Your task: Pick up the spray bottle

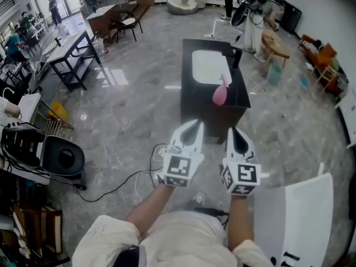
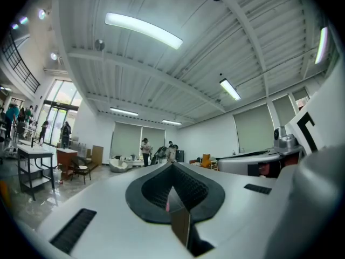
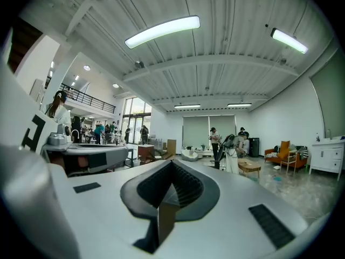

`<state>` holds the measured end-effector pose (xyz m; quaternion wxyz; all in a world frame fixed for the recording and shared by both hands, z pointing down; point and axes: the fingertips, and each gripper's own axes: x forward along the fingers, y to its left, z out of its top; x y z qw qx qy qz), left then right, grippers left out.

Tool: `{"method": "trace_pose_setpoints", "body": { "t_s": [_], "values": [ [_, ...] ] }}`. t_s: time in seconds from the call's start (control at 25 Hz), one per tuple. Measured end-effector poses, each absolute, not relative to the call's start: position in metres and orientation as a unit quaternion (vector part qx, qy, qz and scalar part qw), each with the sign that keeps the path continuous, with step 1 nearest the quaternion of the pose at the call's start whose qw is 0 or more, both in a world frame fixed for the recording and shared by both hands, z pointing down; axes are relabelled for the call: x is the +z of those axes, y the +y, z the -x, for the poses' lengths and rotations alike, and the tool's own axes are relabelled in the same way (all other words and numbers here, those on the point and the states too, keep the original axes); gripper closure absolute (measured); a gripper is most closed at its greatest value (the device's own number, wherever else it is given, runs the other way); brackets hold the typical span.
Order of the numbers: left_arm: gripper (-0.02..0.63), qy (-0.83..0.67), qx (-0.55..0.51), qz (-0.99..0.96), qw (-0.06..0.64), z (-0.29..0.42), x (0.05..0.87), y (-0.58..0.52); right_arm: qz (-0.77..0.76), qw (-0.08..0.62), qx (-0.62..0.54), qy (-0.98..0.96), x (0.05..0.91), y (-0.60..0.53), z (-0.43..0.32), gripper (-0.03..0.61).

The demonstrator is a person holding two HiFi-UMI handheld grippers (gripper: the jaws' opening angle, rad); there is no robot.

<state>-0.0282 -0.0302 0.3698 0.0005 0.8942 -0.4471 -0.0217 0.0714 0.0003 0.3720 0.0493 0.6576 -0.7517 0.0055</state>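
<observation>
A pink spray bottle [image 1: 221, 93] stands near the front right of a black table [image 1: 241, 96], next to a white board [image 1: 208, 65] on the tabletop. In the head view both grippers are held side by side over the floor, short of the table and pointing level toward it. The left gripper [image 1: 196, 125] has its jaws together with nothing in them, its tips [image 2: 172, 166] meeting. The right gripper [image 1: 233, 130] is likewise shut and empty, its jaws closed to a point [image 3: 171, 162]. The bottle sits ahead of and between the two grippers.
A white chair back [image 1: 300, 216] is close at the lower right. A black round device [image 1: 62, 157] and a floor cable [image 1: 122, 185] lie at the left. Desks [image 1: 72, 49] stand at the far left, a wooden stool [image 1: 275, 43] right of the table, people at the back.
</observation>
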Motion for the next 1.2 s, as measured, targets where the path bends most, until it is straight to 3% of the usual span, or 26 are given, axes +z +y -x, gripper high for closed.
{"method": "trace_pose_setpoints", "body": {
  "t_s": [0.48, 1.2],
  "values": [
    [0.612, -0.469, -0.007, -0.883, -0.017, -0.078, 0.357, -0.113, -0.636, 0.038, 0.005, -0.771, 0.362, -0.091, -0.176, 0.574],
    [0.612, -0.473, 0.008, -0.881, 0.004, -0.105, 0.396, -0.234, -0.625, 0.053, 0.018, -0.779, 0.399, -0.211, -0.198, 0.574]
  ]
}}
